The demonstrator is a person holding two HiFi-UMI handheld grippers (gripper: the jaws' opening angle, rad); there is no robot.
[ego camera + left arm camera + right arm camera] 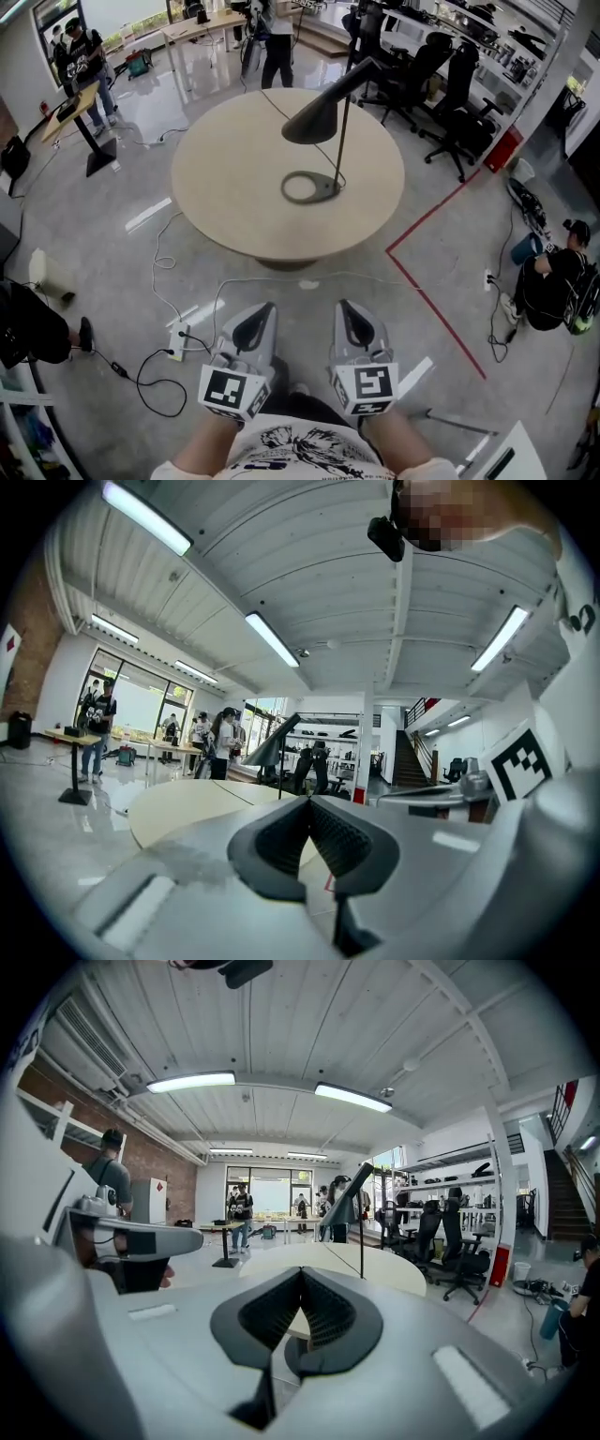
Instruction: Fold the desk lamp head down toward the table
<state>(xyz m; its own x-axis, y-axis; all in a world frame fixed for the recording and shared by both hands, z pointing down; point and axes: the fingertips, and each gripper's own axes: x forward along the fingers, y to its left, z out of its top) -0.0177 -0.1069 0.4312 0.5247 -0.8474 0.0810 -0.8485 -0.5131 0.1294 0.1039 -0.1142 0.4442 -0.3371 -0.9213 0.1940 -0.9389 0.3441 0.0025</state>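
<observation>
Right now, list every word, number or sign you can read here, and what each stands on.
No legible words or numbers anywhere.
Cubes on the left gripper and right gripper: black-and-white square markers, patterns only.
On the white cabinet: small red sign, too small to read.
On the shirt: dark print, no letters readable.

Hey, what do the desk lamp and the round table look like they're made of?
Desk lamp: likely painted metal with a matte dark grey finish; it has a thin rigid stem, a smooth cone shade and no gloss.
Round table: probably laminate or wood veneer in matte light beige; the colour is even and no grain shows.
</observation>
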